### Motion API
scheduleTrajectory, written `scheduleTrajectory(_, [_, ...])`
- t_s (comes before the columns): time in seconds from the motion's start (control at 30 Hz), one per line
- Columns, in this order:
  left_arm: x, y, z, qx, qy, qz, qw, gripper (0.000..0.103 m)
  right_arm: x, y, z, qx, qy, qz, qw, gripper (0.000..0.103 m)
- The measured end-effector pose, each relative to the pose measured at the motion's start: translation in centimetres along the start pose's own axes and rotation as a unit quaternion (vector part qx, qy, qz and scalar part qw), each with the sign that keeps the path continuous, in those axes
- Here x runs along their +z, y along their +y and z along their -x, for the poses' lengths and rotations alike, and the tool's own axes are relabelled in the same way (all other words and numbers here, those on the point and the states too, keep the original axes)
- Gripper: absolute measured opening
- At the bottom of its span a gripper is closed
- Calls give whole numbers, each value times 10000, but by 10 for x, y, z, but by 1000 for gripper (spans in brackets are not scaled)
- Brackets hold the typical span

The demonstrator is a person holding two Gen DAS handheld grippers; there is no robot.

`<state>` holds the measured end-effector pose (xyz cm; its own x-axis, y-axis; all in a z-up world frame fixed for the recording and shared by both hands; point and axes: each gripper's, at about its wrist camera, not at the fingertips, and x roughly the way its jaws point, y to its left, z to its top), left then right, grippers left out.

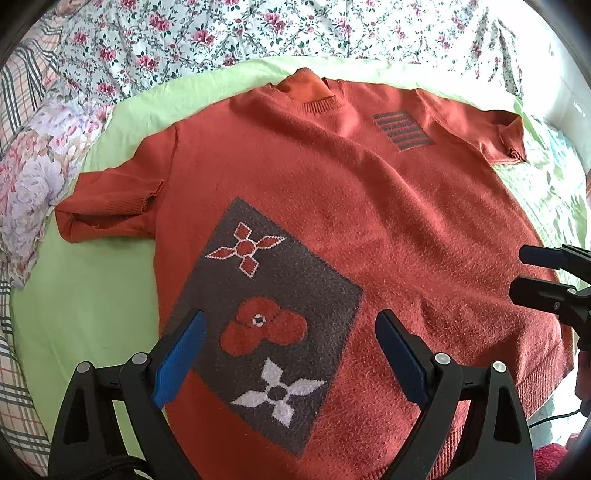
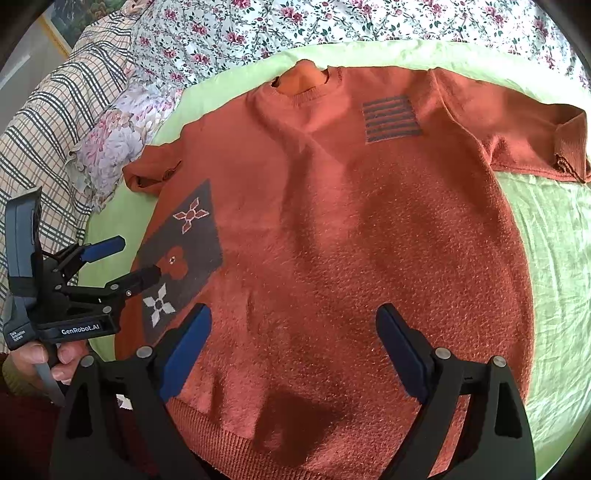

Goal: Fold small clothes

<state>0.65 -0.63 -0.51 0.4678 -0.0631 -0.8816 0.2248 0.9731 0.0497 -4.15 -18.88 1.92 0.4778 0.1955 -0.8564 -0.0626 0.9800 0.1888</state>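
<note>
A plaid quilt point(image 2: 48, 122) is seen bunched along the left edge of the bed, with a pale floral pillow point(image 1: 33, 173) just beside it. A green sheet point(image 1: 92, 295) is spread over the middle of the bed, and a rose-print cover point(image 1: 221, 33) lies along the far edge.

On the green sheet the orange knitted sweater point(image 1: 332, 206) is laid flat, front up, collar toward the far edge and hem toward the near edge. Its left sleeve point(image 1: 107, 210) is stretched toward the pillow; a grey flower panel point(image 1: 266, 317) is set low on the left of the front, a grey striped patch point(image 1: 402, 131) high on the right, and the right sleeve point(image 2: 554, 144) reaches toward the right edge of the bed. No fold is seen in it.

The left tongs point(image 1: 290, 354) are held above the flower panel with the blue pads point(image 1: 181, 362) well apart, nothing between them. The right tongs point(image 2: 293, 352) are held above the lower middle of the sweater, near the hem, likewise spread and empty; whether either touches the knit cannot be told.

The opening step appears to be in hand: the garment is laid out and the first grasp is not yet taken. The next move would probably call for each pair of tongs to be brought to a sleeve or side edge, closed on the knit only, not the sheet, and carried inward toward the centre line so that the fold lies even.
</note>
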Motion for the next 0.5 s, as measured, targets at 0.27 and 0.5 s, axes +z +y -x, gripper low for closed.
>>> scheduleTrajectory(0.27, [1,5,-12,21,153,42,9999,93,5,-10,-2,38,-155,-3,9999,91])
scheduleTrajectory(0.5, [15,24,-26,58,212,265,9994,93,22,-27,-4,-20,-186,-69,9998,91])
